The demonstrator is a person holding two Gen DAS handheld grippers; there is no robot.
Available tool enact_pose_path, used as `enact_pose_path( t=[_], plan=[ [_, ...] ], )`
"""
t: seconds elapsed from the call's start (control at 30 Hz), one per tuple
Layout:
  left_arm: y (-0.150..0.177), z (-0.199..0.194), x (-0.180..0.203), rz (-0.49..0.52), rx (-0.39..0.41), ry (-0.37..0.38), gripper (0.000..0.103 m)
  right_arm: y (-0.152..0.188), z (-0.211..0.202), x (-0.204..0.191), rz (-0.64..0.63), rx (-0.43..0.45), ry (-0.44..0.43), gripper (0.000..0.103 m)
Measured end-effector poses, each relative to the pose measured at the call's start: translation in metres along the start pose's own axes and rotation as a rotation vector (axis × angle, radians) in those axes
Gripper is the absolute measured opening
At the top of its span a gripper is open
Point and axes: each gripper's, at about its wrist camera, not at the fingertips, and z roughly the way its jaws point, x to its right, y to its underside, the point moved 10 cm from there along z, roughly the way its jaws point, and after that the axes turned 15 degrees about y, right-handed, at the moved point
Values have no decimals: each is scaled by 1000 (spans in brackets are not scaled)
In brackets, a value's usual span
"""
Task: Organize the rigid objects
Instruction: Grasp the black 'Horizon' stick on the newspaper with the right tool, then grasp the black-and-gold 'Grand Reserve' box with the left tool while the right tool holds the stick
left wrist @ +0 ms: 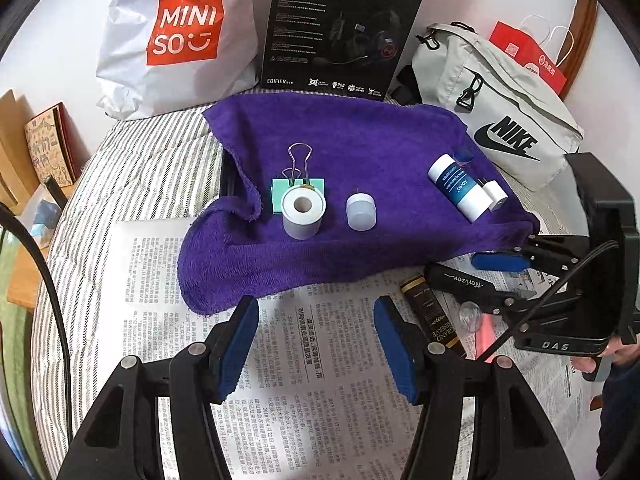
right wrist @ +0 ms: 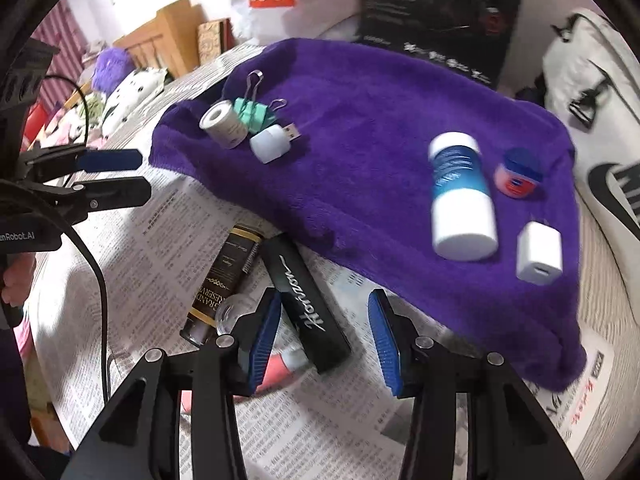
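A purple towel (left wrist: 360, 148) carries a white tape roll (left wrist: 303, 214), a green binder clip (left wrist: 298, 190), a white USB light (left wrist: 361, 212), a blue-and-white bottle (left wrist: 460, 188), a white charger (left wrist: 495, 196) and a small blue-lidded jar (right wrist: 518, 176). My left gripper (left wrist: 316, 344) stands open over the newspaper (left wrist: 320, 400), in front of the towel, with nothing between its fingers. My right gripper (right wrist: 324, 344) is open and straddles the near end of a black "Horizon" bar (right wrist: 300, 280); a gap shows on the bar's right side. A black-and-gold tube (right wrist: 228, 276) lies beside the bar.
A Miniso bag (left wrist: 180, 40), a black headset box (left wrist: 340, 28), a grey Nike bag (left wrist: 492, 100) and a red bag (left wrist: 528, 56) line the back. A clear round piece (right wrist: 232, 312) and a pink object (right wrist: 276, 372) lie near the right fingers. Striped bedding (left wrist: 132, 168) lies underneath.
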Motion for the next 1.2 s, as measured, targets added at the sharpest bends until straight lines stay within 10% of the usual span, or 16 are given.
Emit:
enact_pose_path(
  t=[0.3,0.8,1.2],
  plan=[
    [6,-3,-2,10,-11,-3,58,-4,-1,-8,-83,10,21,25],
    [10,7,14,28,-30,19,58,54,-18,66,175,-68,76,23],
    [12,14,31,44,-53,19,58,62,-17,60,139,-22,137,22]
  ],
)
